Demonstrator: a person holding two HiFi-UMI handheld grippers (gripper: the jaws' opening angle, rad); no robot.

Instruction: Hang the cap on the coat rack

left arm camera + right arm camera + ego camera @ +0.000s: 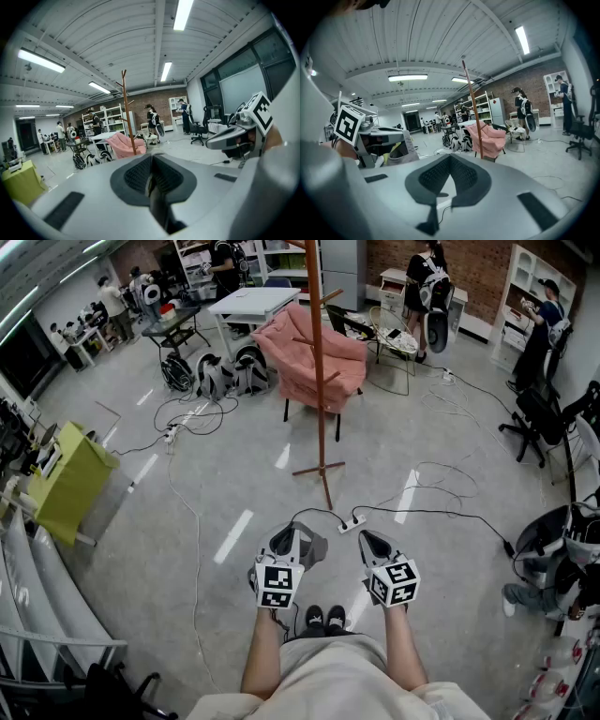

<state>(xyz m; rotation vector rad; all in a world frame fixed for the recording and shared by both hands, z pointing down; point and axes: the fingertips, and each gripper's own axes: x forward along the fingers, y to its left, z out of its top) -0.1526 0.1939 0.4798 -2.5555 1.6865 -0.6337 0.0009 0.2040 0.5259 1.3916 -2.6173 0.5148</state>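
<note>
A tall wooden coat rack (319, 362) with bare pegs stands on the floor some way ahead of me; it also shows as the coat rack (125, 108) and the coat rack (472, 103) in both gripper views. My left gripper (298, 532) is held low in front of my body, shut on a grey cap (317, 547). From the right gripper view the cap (393, 147) hangs under the left gripper (377, 133). In the left gripper view its own jaws (151, 161) meet and hide the cap. My right gripper (367, 536) floats beside it, shut and empty, tips together (450, 161).
A pink-draped chair (309, 357) stands just behind the rack. A power strip (352, 521) and cables lie on the floor between me and the rack's base. A yellow-green table (70, 474) is at left, an office chair (534, 418) at right, people and shelves at the back.
</note>
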